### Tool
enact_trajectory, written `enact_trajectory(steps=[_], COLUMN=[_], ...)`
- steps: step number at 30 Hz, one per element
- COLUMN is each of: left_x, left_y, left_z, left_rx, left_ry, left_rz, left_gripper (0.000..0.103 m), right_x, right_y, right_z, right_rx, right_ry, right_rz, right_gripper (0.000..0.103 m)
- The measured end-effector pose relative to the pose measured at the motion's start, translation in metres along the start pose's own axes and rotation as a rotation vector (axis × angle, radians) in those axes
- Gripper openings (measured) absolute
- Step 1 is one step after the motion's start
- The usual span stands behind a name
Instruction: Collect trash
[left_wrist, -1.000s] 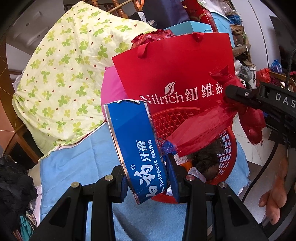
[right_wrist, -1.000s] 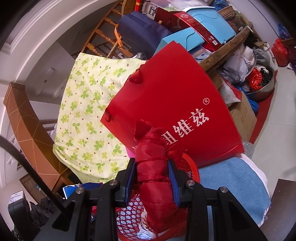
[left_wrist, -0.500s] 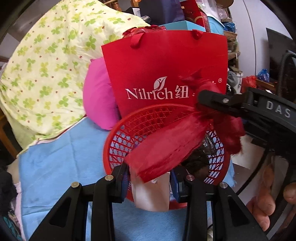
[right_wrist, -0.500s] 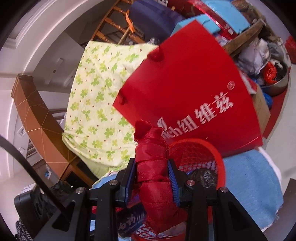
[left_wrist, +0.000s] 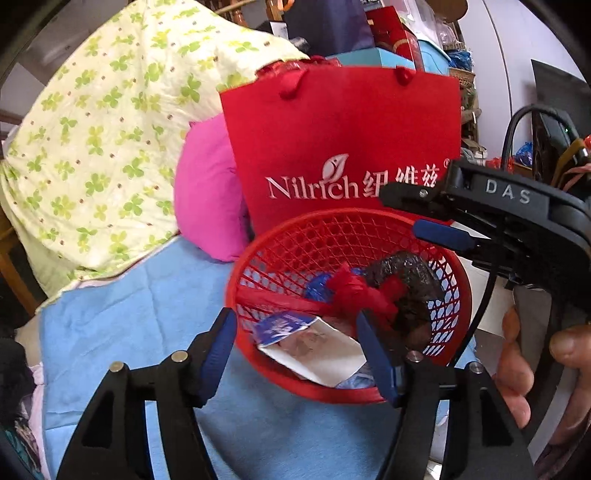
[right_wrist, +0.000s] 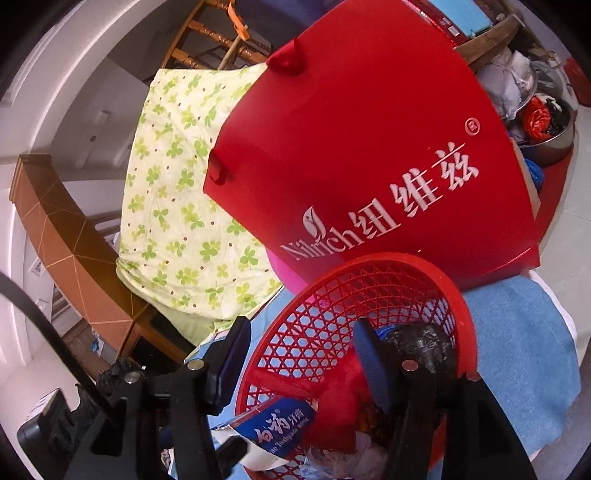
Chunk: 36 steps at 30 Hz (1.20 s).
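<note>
A red mesh basket (left_wrist: 314, 243) stands on a blue towel and holds trash. In it lie a blue-and-white toothpaste box (left_wrist: 288, 328), a knotted red plastic bag (left_wrist: 354, 291) and a black bag (left_wrist: 406, 273). My left gripper (left_wrist: 297, 347) hovers over the near rim with its jaws opening; the box lies loose below them, untouched by the pads. From the right, my right gripper (left_wrist: 413, 214) reaches over the basket's far side. In the right wrist view its jaws (right_wrist: 303, 354) are opening over the basket (right_wrist: 388, 258), with the red bag (right_wrist: 340, 398) and the box (right_wrist: 277, 424) lying free below.
A red Nilrich paper bag (left_wrist: 343, 147) stands right behind the basket, with a pink cushion (left_wrist: 207, 192) and a clover-print quilt (left_wrist: 92, 129) to its left. The blue towel (left_wrist: 129, 314) covers the surface. A hand (left_wrist: 517, 350) holds the right gripper. A metal bowl of bags (right_wrist: 546, 140) sits far right.
Both grippers have opened. The toothpaste box left the left jaws and the red bag left the right jaws; both now lie in the basket. Both grippers came closer over it.
</note>
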<state>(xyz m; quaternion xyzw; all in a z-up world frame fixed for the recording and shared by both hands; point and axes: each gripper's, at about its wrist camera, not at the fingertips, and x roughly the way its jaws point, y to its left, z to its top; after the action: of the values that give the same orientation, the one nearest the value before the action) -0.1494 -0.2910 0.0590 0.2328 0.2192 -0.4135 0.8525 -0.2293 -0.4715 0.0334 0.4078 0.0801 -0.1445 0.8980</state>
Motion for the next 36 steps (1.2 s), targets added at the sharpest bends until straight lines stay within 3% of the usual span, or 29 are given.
enact_trajectory(steps=[3, 8, 18, 36], left_x=[-0.012, -0.031, -0.071, -0.123], left_y=[0.0, 0.004, 0.02, 0.047], left_z=[0.002, 0.007, 0.006, -0.016], left_rx=[0.013, 0.041, 0.003, -0.08], left_ry=[-0.02, -0.035, -0.045, -0.051], left_rz=[0.057, 0.168, 0.3, 0.359], left_gripper=[0.077, 0.077, 0.078, 0.078], right_x=[-0.006, -0.014, -0.03, -0.069], right_y=[0.002, 0.004, 0.024, 0.071], right_z=[0.0, -0.002, -0.013, -0.055], right_rx=[-0.02, -0.043, -0.164, -0.372], right_ry=[-0.025, -0.039, -0.077, -0.129], right_rz=[-0.019, -0.032, -0.054, -0.06], right_gripper=[0.062, 0.062, 0.062, 0.062])
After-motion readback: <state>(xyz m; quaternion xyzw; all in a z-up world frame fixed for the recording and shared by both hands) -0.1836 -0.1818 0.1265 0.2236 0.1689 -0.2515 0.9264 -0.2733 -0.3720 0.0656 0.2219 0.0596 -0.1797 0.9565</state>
